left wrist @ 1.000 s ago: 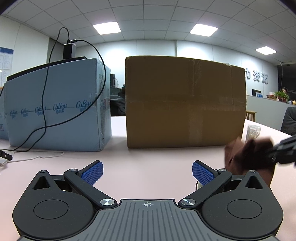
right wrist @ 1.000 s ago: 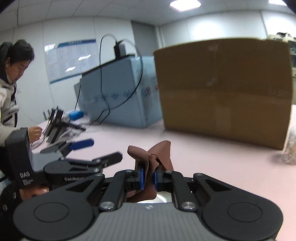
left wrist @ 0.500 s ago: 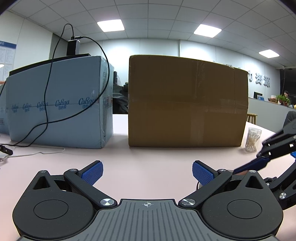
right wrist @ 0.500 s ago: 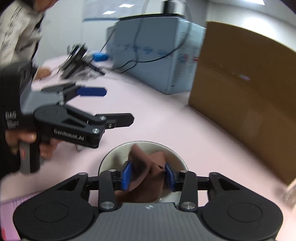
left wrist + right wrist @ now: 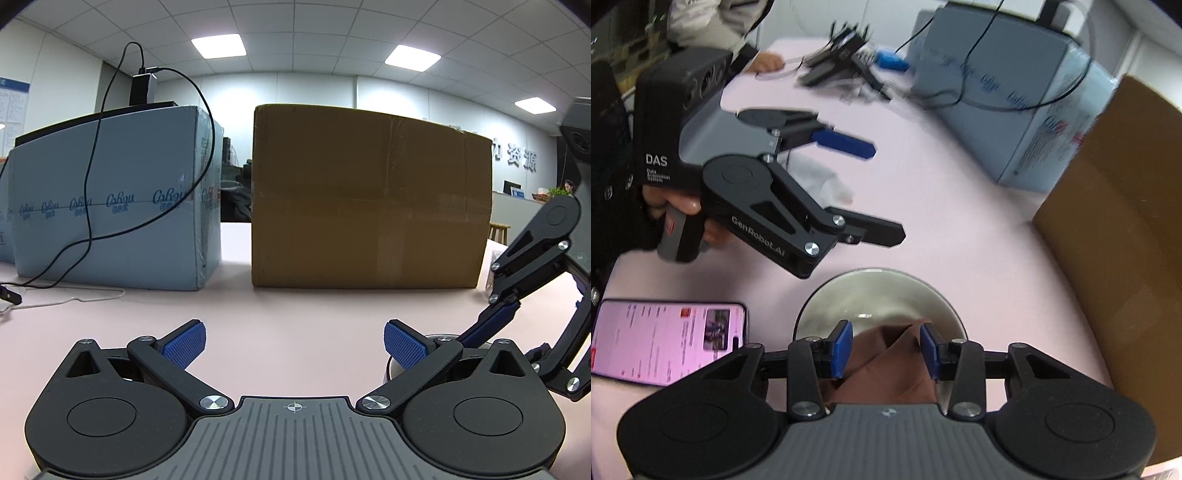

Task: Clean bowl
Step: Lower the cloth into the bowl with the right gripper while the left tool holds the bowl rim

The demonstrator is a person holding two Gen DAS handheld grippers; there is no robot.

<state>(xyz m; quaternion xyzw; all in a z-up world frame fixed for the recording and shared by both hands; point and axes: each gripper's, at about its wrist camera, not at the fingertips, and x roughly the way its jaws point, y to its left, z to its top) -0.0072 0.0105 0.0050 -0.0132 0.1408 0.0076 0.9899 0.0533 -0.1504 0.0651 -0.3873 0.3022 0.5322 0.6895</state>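
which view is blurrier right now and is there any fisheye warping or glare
Right wrist view: motion-smeared toward the far table, where the cables streak; the bowl and brown cloth in the right gripper stay sharp. Left wrist view: crisp, but the cardboard box bows with fisheye; ceiling panels blow out white.

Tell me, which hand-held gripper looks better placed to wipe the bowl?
Right. The right hand-held gripper has the brown cloth between its fingers over the bowl; the left hand-held gripper is open, holding nothing.
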